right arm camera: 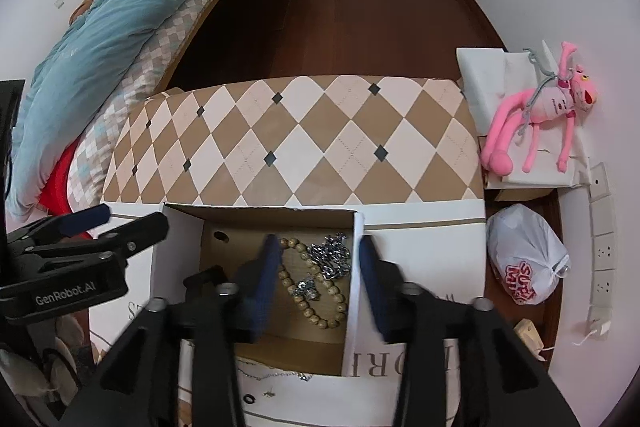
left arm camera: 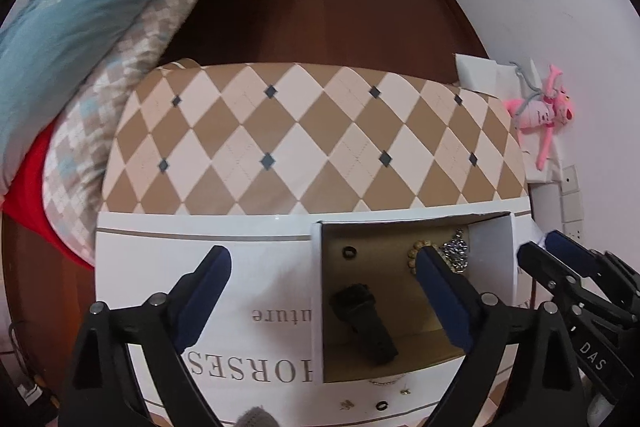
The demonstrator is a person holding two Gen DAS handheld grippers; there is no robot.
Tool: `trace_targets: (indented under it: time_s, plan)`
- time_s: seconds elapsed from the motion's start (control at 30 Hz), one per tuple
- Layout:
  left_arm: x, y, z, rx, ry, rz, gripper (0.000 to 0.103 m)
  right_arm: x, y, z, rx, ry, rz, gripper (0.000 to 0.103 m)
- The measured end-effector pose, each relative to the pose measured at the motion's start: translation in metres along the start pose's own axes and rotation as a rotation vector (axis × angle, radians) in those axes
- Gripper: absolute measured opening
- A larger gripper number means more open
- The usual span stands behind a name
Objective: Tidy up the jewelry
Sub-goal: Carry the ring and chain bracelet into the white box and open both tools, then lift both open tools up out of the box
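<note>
Bead bracelet and steel chain lie tangled inside box; limp, slippery, so pinch a bead strand. Right claw apart above them; left claw apart, empty.

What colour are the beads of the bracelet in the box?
Tan, wood-like beads; the right wrist view shows them best.

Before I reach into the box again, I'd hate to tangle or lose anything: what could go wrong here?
The silver chain lies across the bead bracelet, so lifting one may drag the other. The open right gripper straddles the box wall and could catch on it. Small pieces like the ring and thin chain sit outside near the edge and could get knocked off.
</note>
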State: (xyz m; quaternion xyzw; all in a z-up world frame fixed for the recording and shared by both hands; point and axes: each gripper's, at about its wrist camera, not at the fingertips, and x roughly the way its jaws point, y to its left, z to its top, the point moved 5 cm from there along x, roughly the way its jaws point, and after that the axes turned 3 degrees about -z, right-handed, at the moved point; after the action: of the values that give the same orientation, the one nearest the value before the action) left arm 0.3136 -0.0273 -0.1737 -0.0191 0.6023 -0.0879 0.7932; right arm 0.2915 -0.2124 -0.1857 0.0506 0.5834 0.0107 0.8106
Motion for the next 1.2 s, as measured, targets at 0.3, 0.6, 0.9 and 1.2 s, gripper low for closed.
trace_targets:
  time_s: [0.3, 0.6, 0.9, 1.2]
  plan:
    - [-0.001, 0.010, -0.030, 0.008, -0.051, 0.089, 0.099, 0.003, -0.006, -0.031, -0.046, 0.002, -0.169, 0.098]
    - [0.000, 0.005, -0.060, 0.009, -0.043, 0.092, 0.103, 0.006, -0.008, -0.061, -0.026, 0.002, -0.189, 0.103]
    - [-0.037, 0.005, -0.075, 0.012, -0.123, 0.109, 0.103, -0.024, -0.004, -0.077, 0.003, -0.048, -0.176, 0.103]
    - [-0.080, 0.002, -0.101, 0.030, -0.195, 0.105, 0.103, -0.069, 0.000, -0.099, 0.022, -0.120, -0.185, 0.103]
